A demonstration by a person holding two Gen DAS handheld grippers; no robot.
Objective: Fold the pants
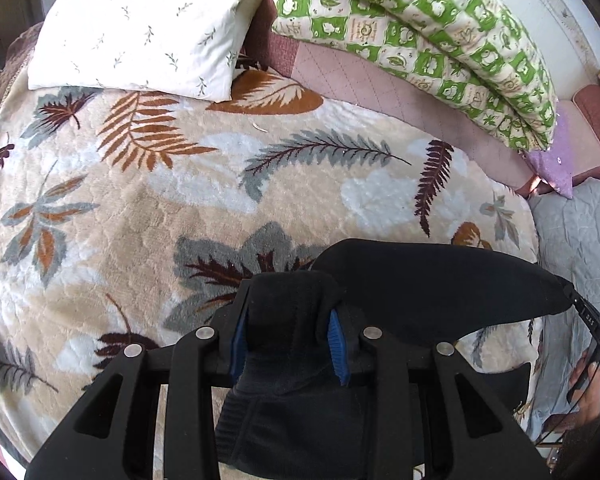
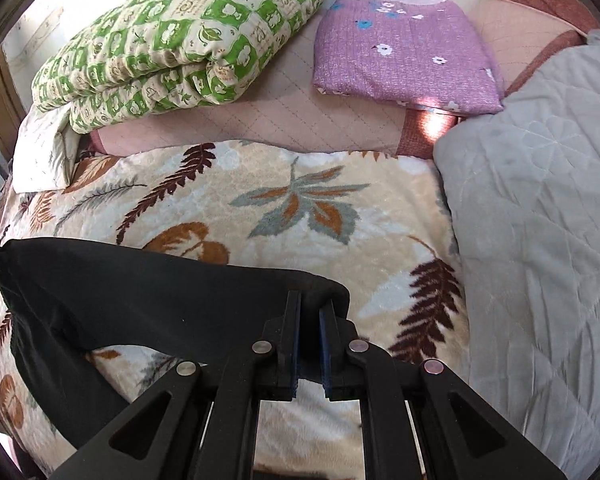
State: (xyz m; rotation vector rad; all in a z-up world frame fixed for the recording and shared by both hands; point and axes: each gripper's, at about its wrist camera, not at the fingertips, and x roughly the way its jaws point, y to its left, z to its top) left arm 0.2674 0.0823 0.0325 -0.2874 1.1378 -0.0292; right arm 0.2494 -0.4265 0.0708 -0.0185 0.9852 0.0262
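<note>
Leaf-print blanket (image 2: 300,208) below: left claw (image 1: 288,332) and right claw (image 2: 310,320) each clench the black pants (image 2: 148,296), stretching them taut for folding.

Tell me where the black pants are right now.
The black pants hang stretched between both grippers above the leaf-print blanket: bunched in the left gripper in the left wrist view, an edge pinched by the right gripper at lower left of the right view.

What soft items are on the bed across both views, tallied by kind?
Pants: 1, black pants, held by the left tongs and right tongs
Pillows: 2, white sprigged, grey quilted
Folded quilts: 2, green checked, purple flowered
Blankets: 1, leaf-print
Total: 6
</note>
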